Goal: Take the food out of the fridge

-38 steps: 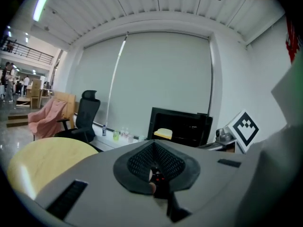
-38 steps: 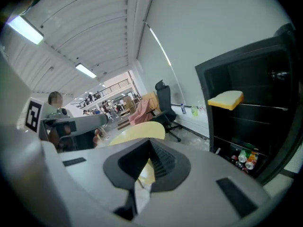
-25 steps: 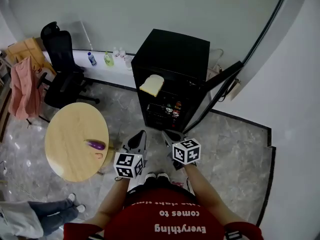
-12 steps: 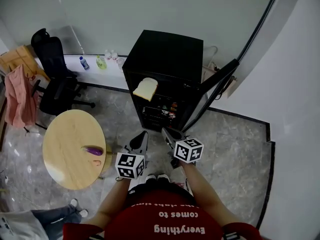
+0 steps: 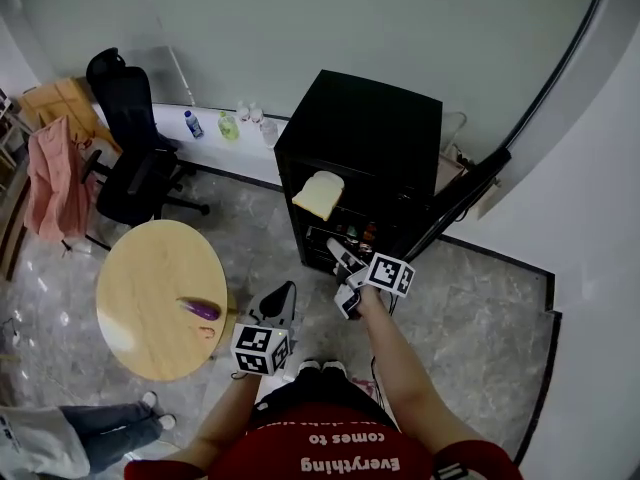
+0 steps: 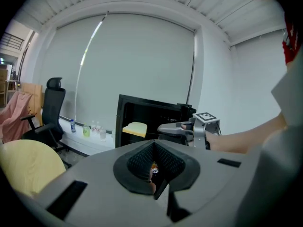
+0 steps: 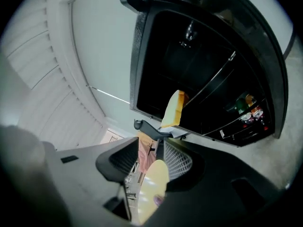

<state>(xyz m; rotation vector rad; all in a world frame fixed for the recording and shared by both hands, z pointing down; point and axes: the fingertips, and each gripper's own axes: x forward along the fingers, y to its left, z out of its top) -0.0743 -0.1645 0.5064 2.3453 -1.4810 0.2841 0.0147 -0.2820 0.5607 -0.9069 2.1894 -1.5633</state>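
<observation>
Two grippers before the open fridge point(image 5: 372, 133), food inside.
A purple item point(image 5: 196, 309) lies on the round desk point(image 5: 145, 278). The left gripper point(image 5: 281, 293), jaws pressed together and empty, hangs above the floor. A bread slice point(image 5: 318, 194) sits on the fridge's upper shelf, cans point(image 5: 355, 234) below. The right gripper point(image 5: 343, 278), jaws opening with nothing between them, is near the fridge's front.

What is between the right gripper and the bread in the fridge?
Nothing; the right gripper view shows bare air between the right gripper, jaws opening and empty, and the bread.
</observation>
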